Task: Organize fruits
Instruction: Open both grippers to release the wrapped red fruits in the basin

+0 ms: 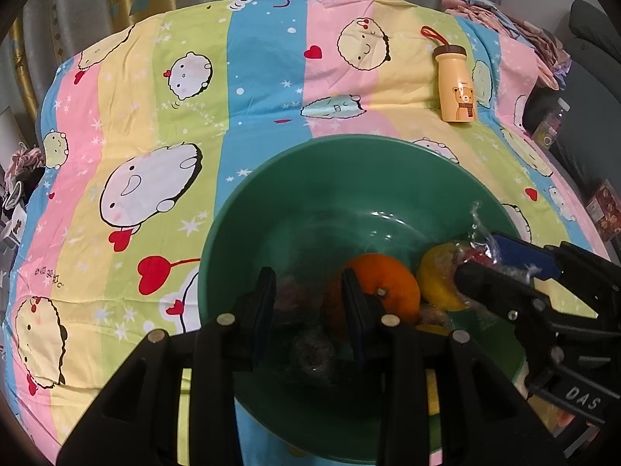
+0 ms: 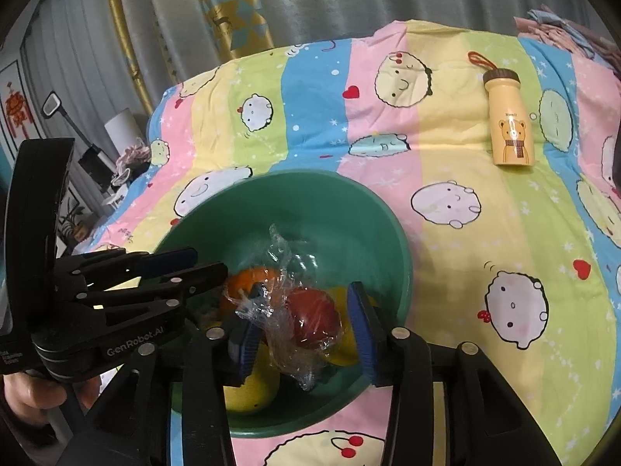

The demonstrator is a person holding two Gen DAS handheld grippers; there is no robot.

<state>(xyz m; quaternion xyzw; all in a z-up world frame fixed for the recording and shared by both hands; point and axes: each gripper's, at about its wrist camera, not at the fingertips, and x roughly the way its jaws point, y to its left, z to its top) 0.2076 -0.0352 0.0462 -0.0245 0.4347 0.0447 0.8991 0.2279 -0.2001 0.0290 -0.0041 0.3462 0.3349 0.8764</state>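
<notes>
Two black two-finger grippers reach into the round green plastic bowl (image 2: 392,229) that sits low and centre in both views, on the pastel striped bedsheet printed with cartoon faces (image 2: 485,209).

Your right gripper (image 2: 306,322) stands released: its blue-padded fingers (image 2: 363,326) flank the red fruit wrapped in crinkled clear plastic film (image 2: 314,316) without pressing it, and the film's loose edge brushes the left pad. That wrapped fruit lies in the bowl against a yellow fruit (image 2: 248,392) and the round orange (image 1: 378,291).

Your left gripper (image 1: 308,306) hangs over a dark film-wrapped fruit (image 1: 310,353) at the bowl's near side, jaws narrowly apart; you cannot tell whether they hold anything, since the dark wrap is blurred between them.

Readable writing: "GenRobot.AI" on the left gripper's body at lower left of the right wrist view, and "DAS" on the right gripper at lower right of the left wrist view.

At upper right lies a cream bottle with a brown cap, red loop and bear picture (image 2: 508,124); its small label is illegible.
</notes>
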